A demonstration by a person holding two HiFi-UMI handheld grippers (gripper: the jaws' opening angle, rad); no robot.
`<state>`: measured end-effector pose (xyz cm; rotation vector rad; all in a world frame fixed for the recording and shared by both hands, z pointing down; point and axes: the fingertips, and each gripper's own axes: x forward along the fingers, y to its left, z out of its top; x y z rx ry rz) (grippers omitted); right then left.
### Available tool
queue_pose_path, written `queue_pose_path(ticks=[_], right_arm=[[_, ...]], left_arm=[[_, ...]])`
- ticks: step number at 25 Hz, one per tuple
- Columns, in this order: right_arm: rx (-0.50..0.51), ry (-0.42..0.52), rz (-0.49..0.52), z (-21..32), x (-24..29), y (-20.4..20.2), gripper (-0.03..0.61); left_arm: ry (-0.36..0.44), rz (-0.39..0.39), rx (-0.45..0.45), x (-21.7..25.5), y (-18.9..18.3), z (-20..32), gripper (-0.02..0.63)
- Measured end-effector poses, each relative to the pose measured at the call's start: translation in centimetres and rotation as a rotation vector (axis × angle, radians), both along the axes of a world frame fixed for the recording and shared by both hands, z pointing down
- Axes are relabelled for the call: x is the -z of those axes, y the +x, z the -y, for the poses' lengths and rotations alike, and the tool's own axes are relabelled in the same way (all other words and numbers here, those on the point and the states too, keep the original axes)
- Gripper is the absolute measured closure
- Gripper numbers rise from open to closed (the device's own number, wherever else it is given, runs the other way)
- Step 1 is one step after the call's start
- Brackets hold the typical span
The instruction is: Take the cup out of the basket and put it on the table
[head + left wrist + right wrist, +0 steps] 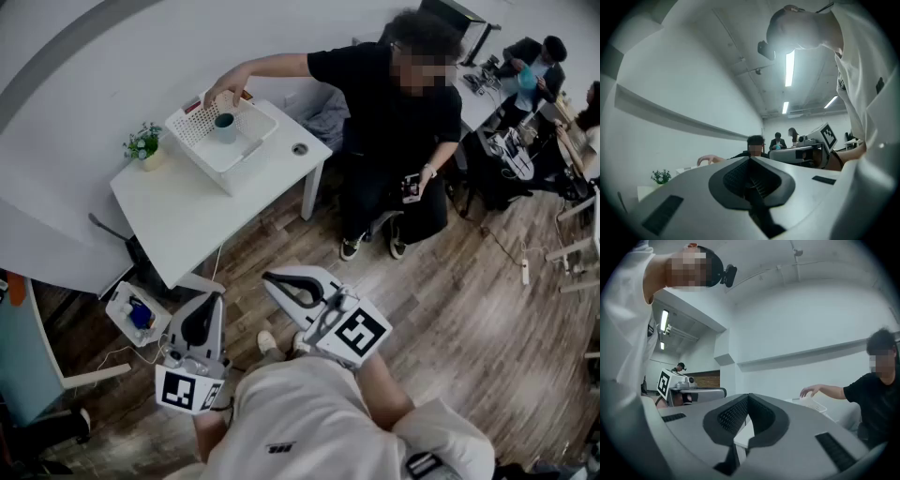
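Well, white table [197,214] stands on wood floor [450,323].

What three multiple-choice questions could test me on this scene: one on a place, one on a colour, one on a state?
1. Where is the cup?
A. On the floor
B. In the basket
C. Held in a gripper

2. What colour is the table?
A. White
B. Red
C. Black

3. How do the jaws of the left gripper stand?
A. Wide apart
B. Closed on the cup
C. Together, with nothing between them

Answers: B, the cup stands inside the basket's walls; A, the bare tabletop shows white; C, in the left gripper view the tips meet with nothing between them.
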<state>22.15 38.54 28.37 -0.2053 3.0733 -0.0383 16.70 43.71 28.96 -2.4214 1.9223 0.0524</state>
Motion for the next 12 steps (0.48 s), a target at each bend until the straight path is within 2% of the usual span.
queue_pose_path(ticks=[12], right_arm=[[0.011, -0.005, 0.025, 0.5, 0.1, 1.3, 0.565]], left_arm=[[-0.016, 0.011, 0.019, -0.2, 1.4, 0.4, 0.604]])
